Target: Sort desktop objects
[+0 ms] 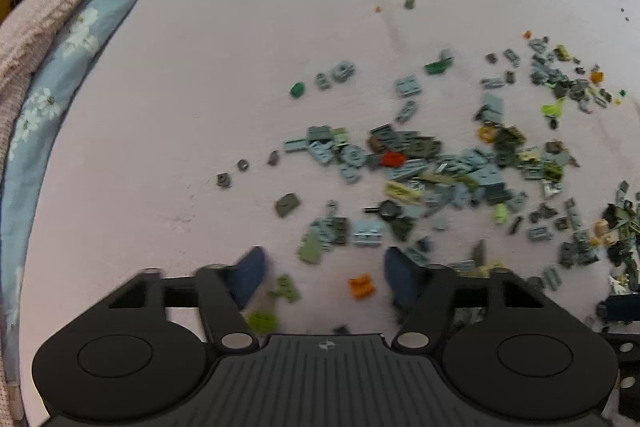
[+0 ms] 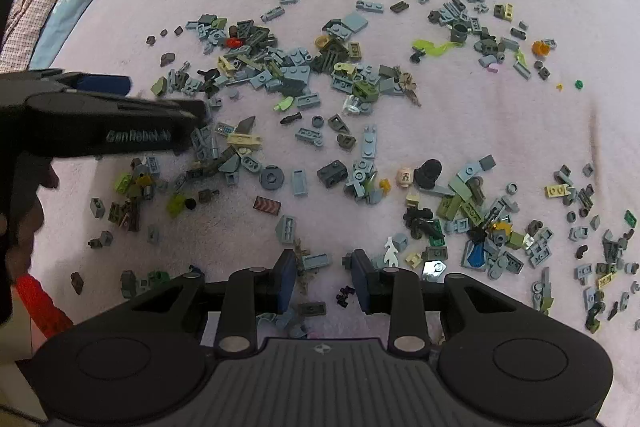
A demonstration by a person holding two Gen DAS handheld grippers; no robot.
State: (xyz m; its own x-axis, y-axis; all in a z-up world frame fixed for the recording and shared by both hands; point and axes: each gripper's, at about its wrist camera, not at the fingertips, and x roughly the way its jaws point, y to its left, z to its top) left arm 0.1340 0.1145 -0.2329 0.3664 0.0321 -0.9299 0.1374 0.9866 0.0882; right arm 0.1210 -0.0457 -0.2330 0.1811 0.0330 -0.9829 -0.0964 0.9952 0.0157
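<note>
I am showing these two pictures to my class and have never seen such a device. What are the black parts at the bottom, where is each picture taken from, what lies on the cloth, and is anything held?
A person holds a two-finger gripper in each hand, and each gripper carries a camera looking along its fingers. One picture is from the left gripper, the other from the right gripper; the black parts are their bodies. In the right view, the left gripper comes in from the side. On the pink bedspread lie scattered toy bricks, mostly grey and green, among them an orange brick. Both grippers are open and hold nothing.
</note>
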